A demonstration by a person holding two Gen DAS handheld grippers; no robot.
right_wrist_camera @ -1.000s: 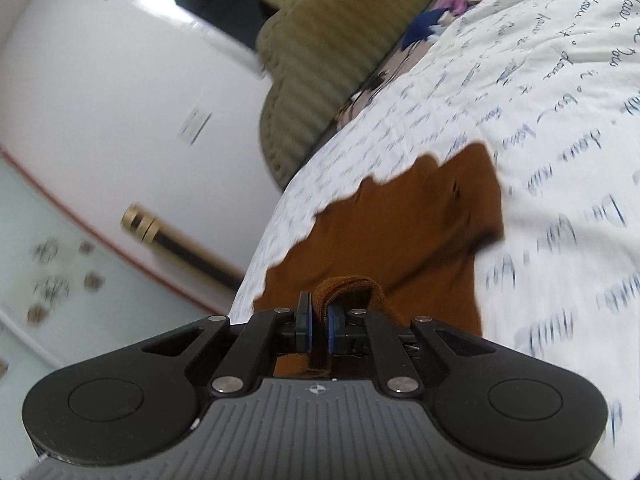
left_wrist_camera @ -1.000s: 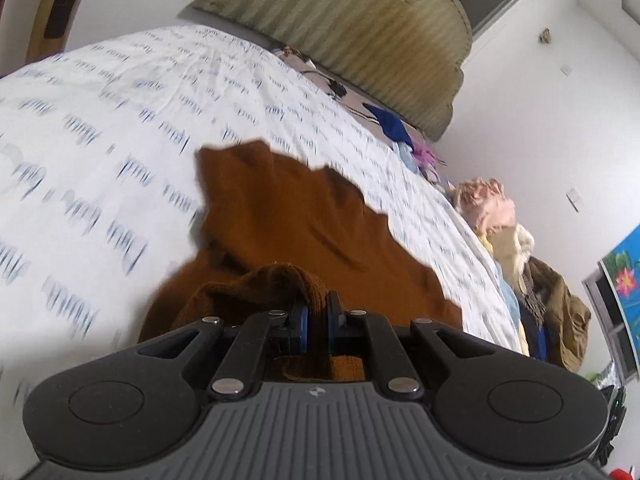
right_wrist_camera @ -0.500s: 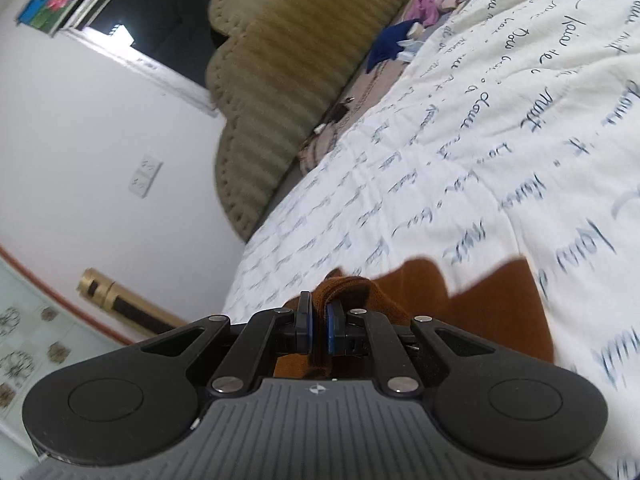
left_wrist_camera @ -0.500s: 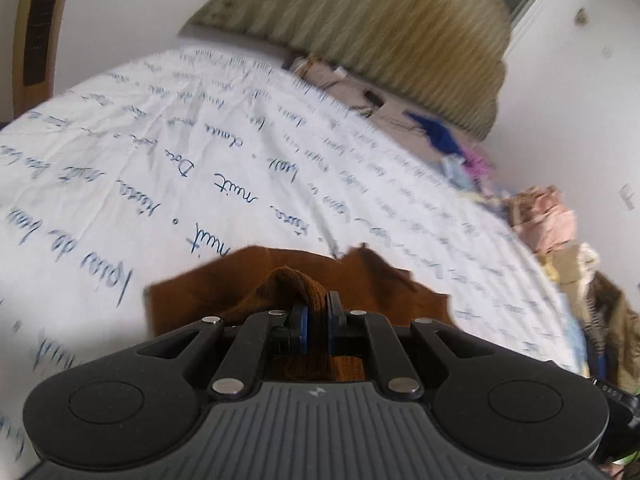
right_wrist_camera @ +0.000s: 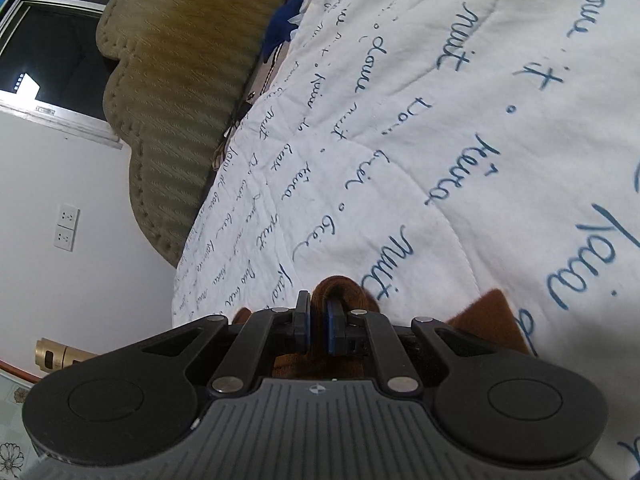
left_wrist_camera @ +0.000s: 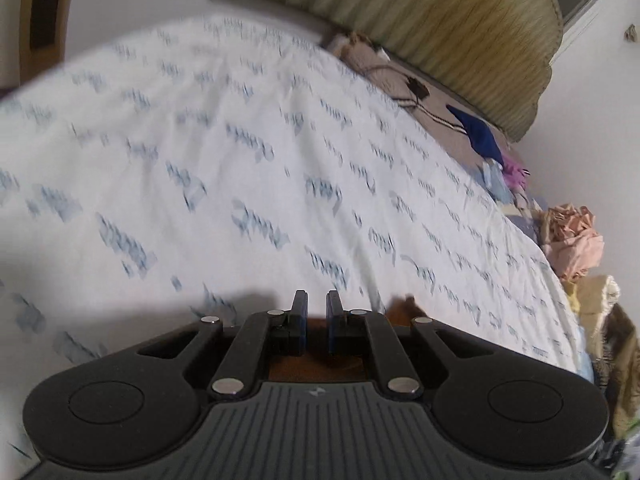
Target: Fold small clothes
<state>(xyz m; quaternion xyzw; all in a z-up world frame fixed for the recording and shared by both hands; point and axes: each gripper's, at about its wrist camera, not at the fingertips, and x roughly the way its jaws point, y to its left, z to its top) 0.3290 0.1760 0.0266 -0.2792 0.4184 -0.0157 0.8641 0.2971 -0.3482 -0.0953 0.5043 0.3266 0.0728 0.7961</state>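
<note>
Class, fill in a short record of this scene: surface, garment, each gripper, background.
Surface: white bedspread with blue script
Garment: brown garment, mostly hidden beneath the grippers
Left gripper: shut, brown fabric between its jaws
Right gripper: shut on a fold of the brown garment
Background: olive headboard; clothes pile at the bed's edge

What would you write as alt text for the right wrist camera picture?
The right tongs, seen from behind, pinch a fold of a brown knit garment low over a bed. A white quilt printed with blue handwriting fills most of the view, running up to an olive padded headboard and a white wall with a dark window.
</note>
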